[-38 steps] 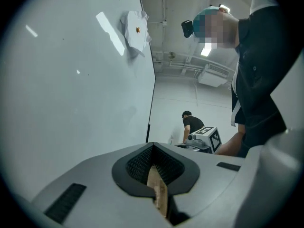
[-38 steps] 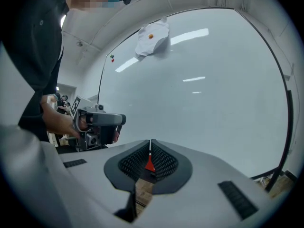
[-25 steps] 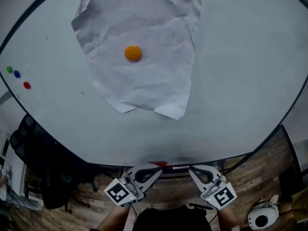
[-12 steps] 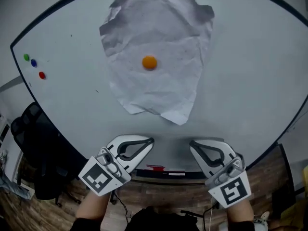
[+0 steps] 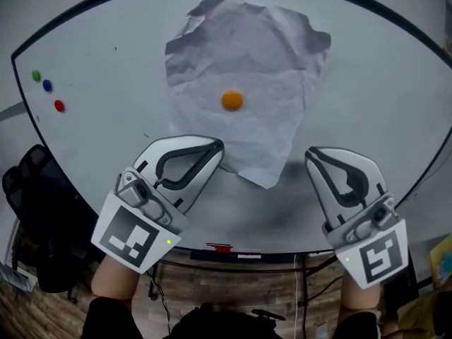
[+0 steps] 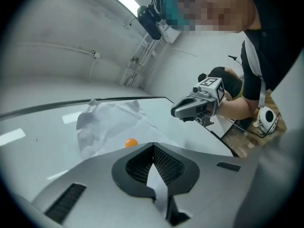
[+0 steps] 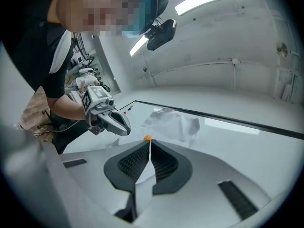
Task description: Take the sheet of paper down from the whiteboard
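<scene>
Three small coloured magnets (image 5: 46, 85) sit at the left of the whiteboard (image 5: 381, 90). The left gripper (image 5: 215, 145) is clenched on nothing, near the lower left edge of the crumpled sheet of paper (image 5: 244, 55), which an orange magnet (image 5: 232, 100) pins to the board's middle. The right gripper (image 5: 314, 154), low and right of the sheet, is clenched and empty too.

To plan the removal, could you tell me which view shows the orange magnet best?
The head view: the orange magnet sits whole and unobstructed on the paper. Both gripper views show it small, partly hidden behind their own jaws.
</scene>
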A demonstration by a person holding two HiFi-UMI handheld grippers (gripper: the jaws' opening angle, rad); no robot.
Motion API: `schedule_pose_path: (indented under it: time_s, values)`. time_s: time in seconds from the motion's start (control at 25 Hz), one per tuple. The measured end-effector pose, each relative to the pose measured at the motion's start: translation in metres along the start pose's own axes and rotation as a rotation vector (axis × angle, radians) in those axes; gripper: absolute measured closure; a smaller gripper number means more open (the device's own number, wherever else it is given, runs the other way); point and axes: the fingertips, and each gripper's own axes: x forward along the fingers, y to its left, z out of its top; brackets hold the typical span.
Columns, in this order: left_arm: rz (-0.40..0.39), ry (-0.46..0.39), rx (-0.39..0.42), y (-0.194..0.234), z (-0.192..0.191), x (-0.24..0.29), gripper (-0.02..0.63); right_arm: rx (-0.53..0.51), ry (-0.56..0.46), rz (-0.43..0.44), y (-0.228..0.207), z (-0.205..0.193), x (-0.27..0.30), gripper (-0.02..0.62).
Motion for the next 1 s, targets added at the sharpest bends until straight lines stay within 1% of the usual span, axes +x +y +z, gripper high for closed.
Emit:
schedule_pose_path:
  time_s: [0.12,0.24,0.36,0.48,0.6,0.72,0.92,1.0]
  values:
    - [0.034,-0.004,0.092,0.012,0.011,0.009,0.594,-0.019,-0.008,-0.054,-0.023,0.005,0.009,0.571]
    - [0.050,0.017,0.179,0.018,0.016,0.017,0.594,-0.039,-0.010,-0.104,-0.044,0.009,0.015,0.571]
    - [0.089,0.031,0.245,0.030,0.020,0.022,0.582,-0.036,-0.024,-0.131,-0.058,0.016,0.015,0.572]
    - [0.109,0.036,0.277,0.036,0.023,0.027,0.552,-0.038,-0.036,-0.138,-0.065,0.024,0.016,0.571]
    - [0.087,0.057,0.317,0.036,0.021,0.037,0.520,-0.067,-0.026,-0.163,-0.074,0.028,0.018,0.571]
    - [0.064,0.073,0.344,0.034,0.021,0.044,0.494,-0.073,-0.025,-0.178,-0.082,0.033,0.020,0.571]
    - [0.053,0.111,0.392,0.035,0.018,0.049,0.480,-0.102,-0.026,-0.175,-0.088,0.039,0.025,0.571]
    - [0.062,0.121,0.415,0.036,0.017,0.051,0.476,-0.106,-0.028,-0.179,-0.090,0.041,0.027,0.569]
